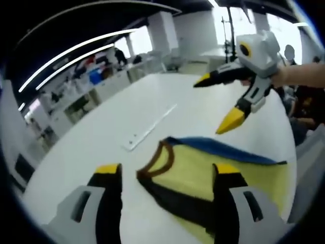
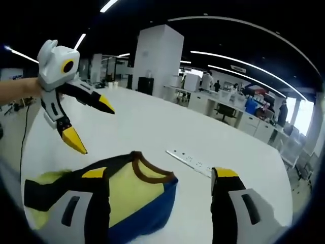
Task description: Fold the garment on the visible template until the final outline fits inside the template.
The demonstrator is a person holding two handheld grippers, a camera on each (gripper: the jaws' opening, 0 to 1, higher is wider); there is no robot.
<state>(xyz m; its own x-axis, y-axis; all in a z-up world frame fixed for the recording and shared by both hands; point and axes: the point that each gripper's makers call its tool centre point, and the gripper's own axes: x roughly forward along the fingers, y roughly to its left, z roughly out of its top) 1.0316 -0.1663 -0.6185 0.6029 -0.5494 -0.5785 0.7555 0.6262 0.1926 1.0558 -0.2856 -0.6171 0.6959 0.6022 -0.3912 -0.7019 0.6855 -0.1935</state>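
Observation:
A folded yellow garment with a brown collar, a black band and a blue layer along its far edge lies on the white table. My left gripper is open just above it, its right jaw overlapping the cloth and nothing held. My right gripper hangs open in the air beyond the garment, held by a hand. In the right gripper view the garment lies under my open right gripper. The left gripper hovers open past it.
A flat white strip with small holes lies on the table beyond the collar, also seen as the strip right of the garment. Office desks and people stand past the table's far edge. A white pillar rises behind.

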